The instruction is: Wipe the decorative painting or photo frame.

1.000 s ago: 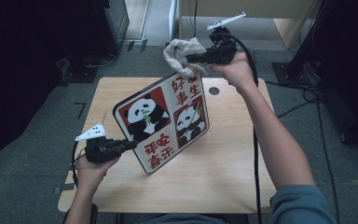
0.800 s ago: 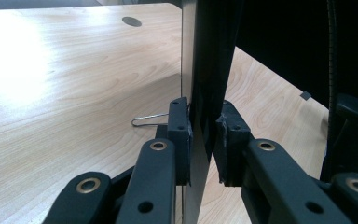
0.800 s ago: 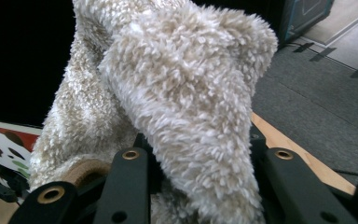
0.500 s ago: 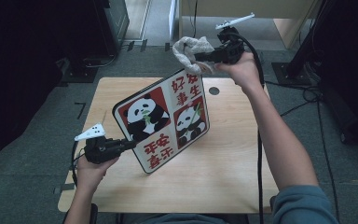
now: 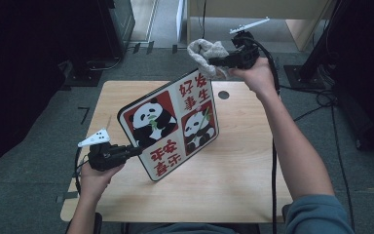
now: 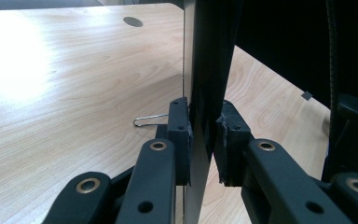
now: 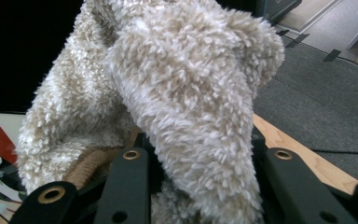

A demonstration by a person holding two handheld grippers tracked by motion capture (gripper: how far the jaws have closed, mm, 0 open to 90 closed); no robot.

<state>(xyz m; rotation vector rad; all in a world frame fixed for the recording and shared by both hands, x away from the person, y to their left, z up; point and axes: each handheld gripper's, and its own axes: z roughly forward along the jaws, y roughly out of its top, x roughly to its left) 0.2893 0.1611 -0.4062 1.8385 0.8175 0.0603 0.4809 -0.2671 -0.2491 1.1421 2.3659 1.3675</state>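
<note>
A flat board [image 5: 173, 126] printed with two pandas and red characters stands tilted on its lower edge on the wooden table [image 5: 243, 165]. My left gripper [image 5: 136, 151] is shut on the board's lower left edge. In the left gripper view the pads [image 6: 181, 140] press both faces of the thin dark board [image 6: 205, 70]. My right gripper [image 5: 214, 62] is held above the board's upper right corner, shut on a fluffy beige cloth [image 5: 204, 52]. In the right gripper view the cloth [image 7: 177, 93] bulges out between the jaws of the right gripper [image 7: 200, 186], hiding the pads.
A round cable hole [image 5: 223, 94] sits in the table's far part behind the board. A thin wire loop [image 6: 149, 120] lies on the table by the board's foot. Dark equipment [image 5: 39, 48] stands on the left, and grey carpet [image 5: 156, 53] lies beyond the far edge.
My right gripper has carried the cloth a little to the right, near the board's top corner. The left gripper and the board have stayed put.
</note>
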